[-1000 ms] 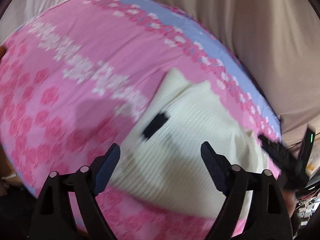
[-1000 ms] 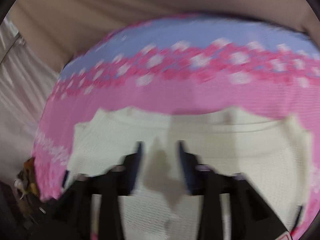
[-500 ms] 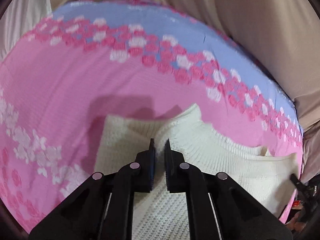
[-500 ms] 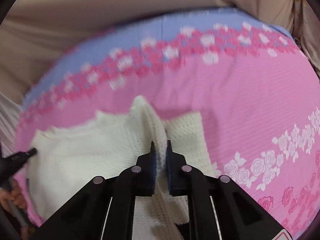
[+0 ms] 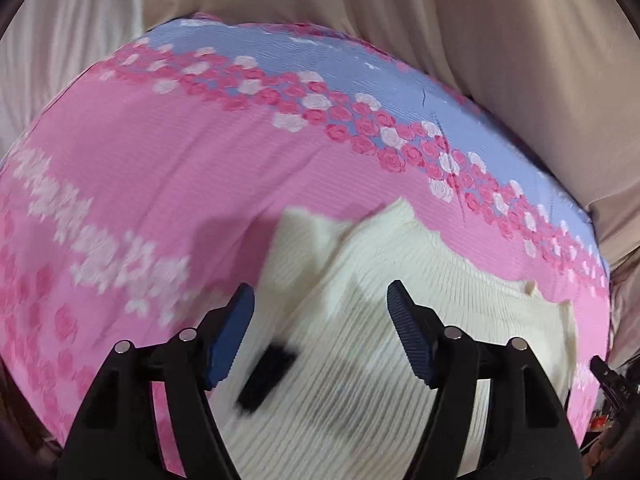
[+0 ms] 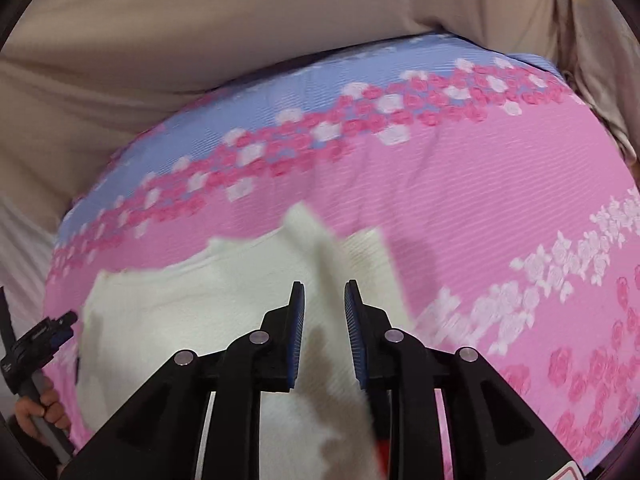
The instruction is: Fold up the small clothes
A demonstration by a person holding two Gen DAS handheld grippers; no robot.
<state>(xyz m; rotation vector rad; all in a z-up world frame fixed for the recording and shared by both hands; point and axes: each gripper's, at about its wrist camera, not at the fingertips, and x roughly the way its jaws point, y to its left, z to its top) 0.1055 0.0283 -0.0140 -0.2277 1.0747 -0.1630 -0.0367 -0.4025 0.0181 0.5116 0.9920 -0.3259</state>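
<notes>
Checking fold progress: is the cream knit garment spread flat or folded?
Partly folded: the cream knit garment has one flap turned over itself, ridged along the fold, on the pink sheet.

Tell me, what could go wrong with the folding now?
The left gripper has just opened with nothing between its fingers, so the cream ribbed knit garment might spring back open. The right gripper, also opening, straddles a raised ridge in the knit and could drag it sideways. The pink rose-printed bedsheet is soft, so the fold may wrinkle.
</notes>
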